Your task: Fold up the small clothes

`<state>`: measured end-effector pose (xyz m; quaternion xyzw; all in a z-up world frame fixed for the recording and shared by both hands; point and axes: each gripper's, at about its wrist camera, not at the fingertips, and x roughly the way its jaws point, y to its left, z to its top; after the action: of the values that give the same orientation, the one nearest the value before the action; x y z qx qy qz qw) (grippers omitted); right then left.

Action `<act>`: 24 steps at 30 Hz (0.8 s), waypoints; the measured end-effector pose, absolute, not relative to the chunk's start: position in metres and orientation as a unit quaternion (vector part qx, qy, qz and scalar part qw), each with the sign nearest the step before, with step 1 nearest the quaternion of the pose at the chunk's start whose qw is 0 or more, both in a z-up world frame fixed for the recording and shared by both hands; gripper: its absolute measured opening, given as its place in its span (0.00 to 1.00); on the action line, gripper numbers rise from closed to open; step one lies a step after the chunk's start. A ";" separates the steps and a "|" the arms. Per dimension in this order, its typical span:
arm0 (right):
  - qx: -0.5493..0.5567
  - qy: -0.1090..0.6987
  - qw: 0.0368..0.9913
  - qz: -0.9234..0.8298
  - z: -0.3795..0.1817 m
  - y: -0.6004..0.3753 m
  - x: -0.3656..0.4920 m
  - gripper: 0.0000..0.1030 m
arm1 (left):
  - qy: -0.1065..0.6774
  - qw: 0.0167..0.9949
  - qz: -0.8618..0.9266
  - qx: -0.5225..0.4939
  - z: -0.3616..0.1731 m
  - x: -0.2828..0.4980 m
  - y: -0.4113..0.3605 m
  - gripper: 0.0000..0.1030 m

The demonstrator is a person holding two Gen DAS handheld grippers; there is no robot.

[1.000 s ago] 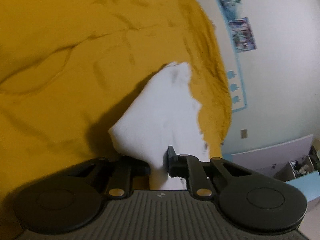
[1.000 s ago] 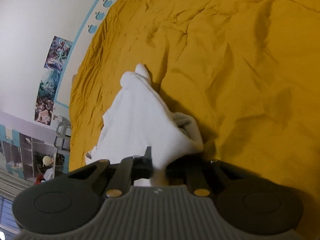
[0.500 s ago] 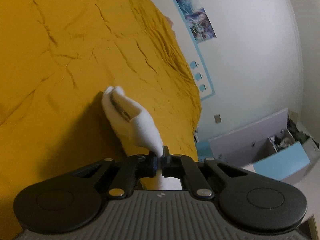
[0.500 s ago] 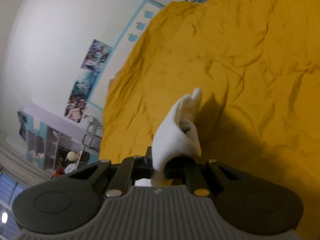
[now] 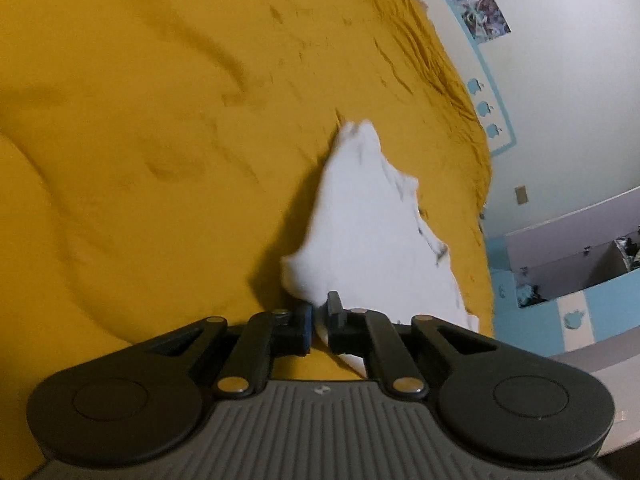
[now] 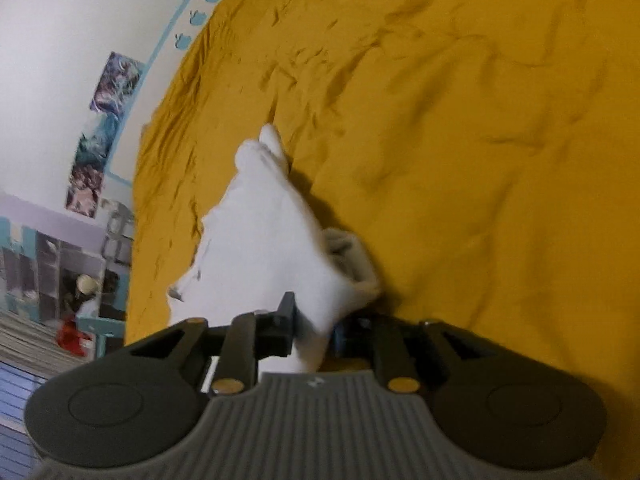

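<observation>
A small white garment (image 5: 360,220) lies stretched across the mustard-yellow bedspread (image 5: 140,140), its far tip pointing away from me. My left gripper (image 5: 320,312) pinches the garment's near corner; its jaws are opening slightly, with cloth still between the pads. In the right wrist view the same white garment (image 6: 264,232) spreads out over the bedspread (image 6: 480,160). A bunched fold of it sits between the pads of my right gripper (image 6: 312,320), whose jaws are opening. The right-hand pad is mostly hidden by cloth.
The bed's edge runs along a white wall with posters (image 5: 484,20) and a blue-bordered panel (image 5: 496,128). A lilac and blue cabinet (image 5: 580,248) stands past the bed's corner. Shelving with clutter (image 6: 60,272) shows in the right wrist view.
Half a second ago the garment hung bunched and narrow from both grippers. Now it is spread wide and low over the bedspread. The right jaws stand wider apart.
</observation>
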<state>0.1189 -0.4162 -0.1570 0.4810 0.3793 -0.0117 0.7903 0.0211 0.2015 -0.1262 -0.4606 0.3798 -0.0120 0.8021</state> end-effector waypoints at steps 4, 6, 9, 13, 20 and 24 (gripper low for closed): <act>0.419 0.357 0.834 -0.043 -0.119 -0.430 0.111 0.36 | 0.383 0.833 -0.028 -0.397 -0.089 0.027 0.210 0.13; 0.345 0.353 0.868 -0.056 -0.094 -0.427 0.124 0.38 | 0.382 0.860 -0.041 -0.336 -0.065 0.042 0.202 0.13; 0.235 0.344 0.908 -0.050 -0.067 -0.406 0.154 0.40 | 0.358 0.895 -0.051 -0.262 -0.030 0.069 0.182 0.15; 0.158 0.339 0.927 0.004 -0.060 -0.379 0.203 0.46 | 0.349 0.908 -0.076 -0.218 -0.020 0.118 0.161 0.44; 0.074 0.349 0.934 0.037 -0.092 -0.340 0.299 0.46 | 0.377 0.904 -0.069 -0.192 -0.077 0.187 0.163 0.44; 0.041 0.378 0.924 0.033 -0.122 -0.334 0.347 0.45 | 0.389 0.907 -0.053 -0.154 -0.091 0.215 0.153 0.44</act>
<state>0.3469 -0.3341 -0.1223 0.0411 0.3783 0.0331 0.9242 0.2151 0.1530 -0.0907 -0.1542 0.3887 -0.0530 0.9068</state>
